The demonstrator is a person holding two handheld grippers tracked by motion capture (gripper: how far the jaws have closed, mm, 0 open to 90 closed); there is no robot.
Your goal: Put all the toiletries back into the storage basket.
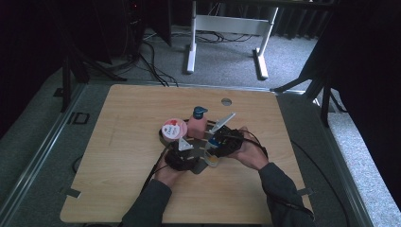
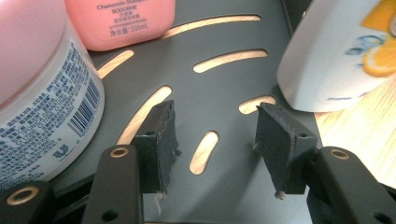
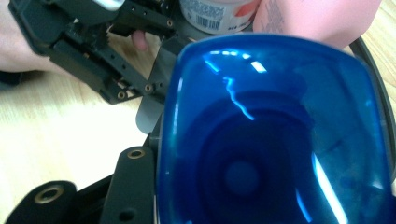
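Observation:
A dark grey slotted tray (image 2: 224,93) lies mid-table (image 1: 199,167). On it stand a pink-lidded jar (image 1: 174,128) (image 2: 32,70) and a pink shampoo bottle (image 1: 197,124) (image 2: 126,18) with a blue pump. My left gripper (image 1: 189,150) (image 2: 215,121) hovers low over the tray, open, nothing between its pads. My right gripper (image 1: 216,144) is shut on the blue cap (image 3: 275,140) of a white bottle with orange print (image 2: 336,51), tilted at the tray's right edge. One of its fingers (image 3: 135,182) lies against the cap; the other is hidden. The left gripper (image 3: 93,56) also shows across the tray.
The wooden table (image 1: 118,165) has bare room to the left, right and front of the tray. A round cable hole (image 1: 226,101) sits near its far edge. Beyond it, white desk legs (image 1: 191,47) and cables lie on the grey floor.

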